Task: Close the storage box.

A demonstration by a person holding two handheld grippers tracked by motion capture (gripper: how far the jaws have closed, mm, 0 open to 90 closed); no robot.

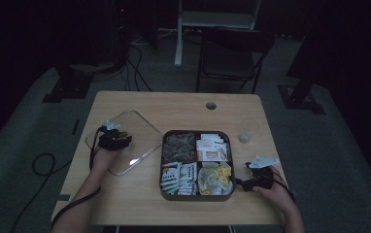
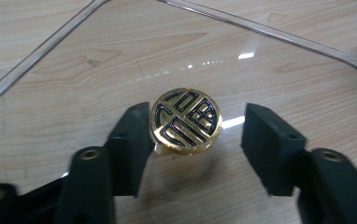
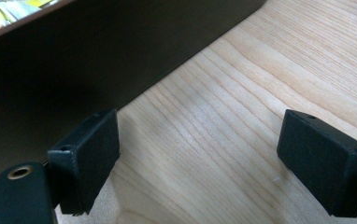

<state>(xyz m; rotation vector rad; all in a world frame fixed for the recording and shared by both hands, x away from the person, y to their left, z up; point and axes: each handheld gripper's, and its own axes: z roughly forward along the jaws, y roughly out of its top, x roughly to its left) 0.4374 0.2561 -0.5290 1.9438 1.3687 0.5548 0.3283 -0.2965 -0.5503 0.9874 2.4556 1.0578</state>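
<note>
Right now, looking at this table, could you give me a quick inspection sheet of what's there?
Surface: pale wooden table with a cable hole.
Job's things: clear lid lying flat beside the box; its gold knob sits between the left claw jaws, one jaw touching, the other apart.
Clutter: four-compartment box of sachets; small glass.
Grippers: right claw open beside the box wall.
Cables: trailing on the floor.
Surroundings: dark room, folding chair.

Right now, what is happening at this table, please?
A person works with tongs in each hand. The left tongs straddle the gold knob of a clear lid lying on the table; one pad touches it, the other stands off. The right tongs stand open beside the brown tray of packets.
</note>
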